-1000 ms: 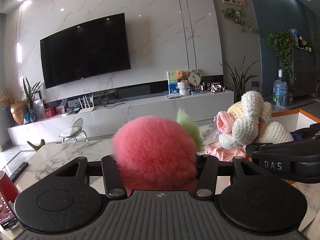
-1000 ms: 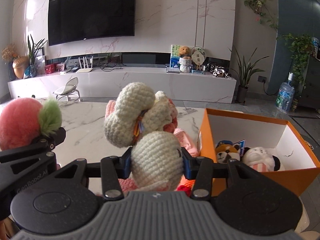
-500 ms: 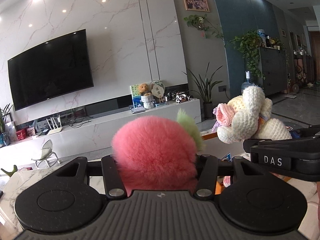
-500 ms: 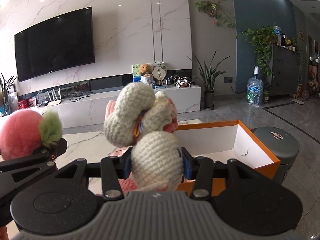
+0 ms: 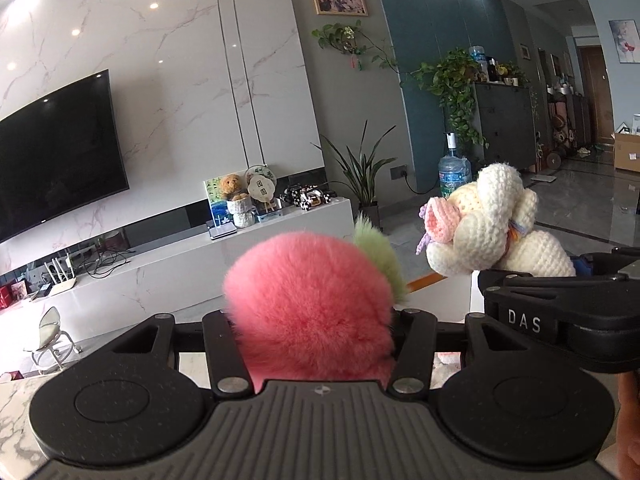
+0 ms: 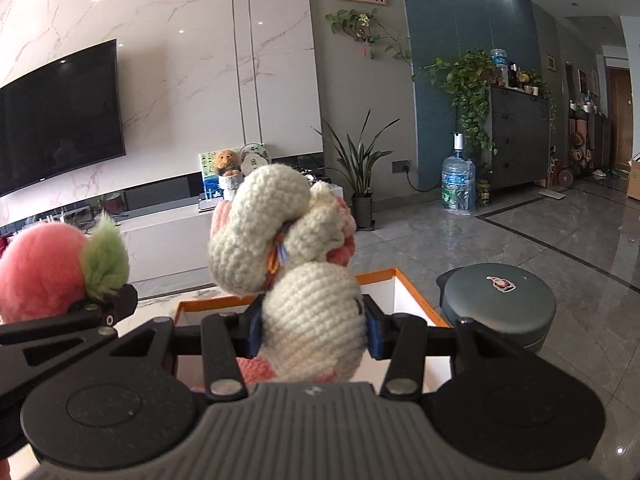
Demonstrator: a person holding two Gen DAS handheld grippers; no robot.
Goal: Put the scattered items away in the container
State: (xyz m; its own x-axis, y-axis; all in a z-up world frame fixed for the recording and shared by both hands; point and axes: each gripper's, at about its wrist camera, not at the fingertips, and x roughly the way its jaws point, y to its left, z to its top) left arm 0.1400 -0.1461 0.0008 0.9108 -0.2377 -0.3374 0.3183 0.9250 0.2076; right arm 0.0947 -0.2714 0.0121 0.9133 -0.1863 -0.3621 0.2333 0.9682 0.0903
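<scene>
The left gripper [image 5: 316, 320] is clamped on a pink fluffy toy [image 5: 308, 304]. The right gripper [image 6: 314, 328] is closed on a cream crocheted doll [image 6: 304, 280], carried upright. The orange box [image 6: 404, 280] is seen directly ahead of and below the right gripper, which is judged nearer; from the left gripper it lies ahead and to the right.

We see bright, even room light in both views. Recessed ceiling spots [image 5: 152, 6] glare on glossy marble wall [image 5: 172, 92]; floor tiles [image 6: 520, 248] mirror daylight from right. Fisheye bends wall lines at edges, corners vignette black. We find gripper housing near lens soft; background sharp, no motion blur.
</scene>
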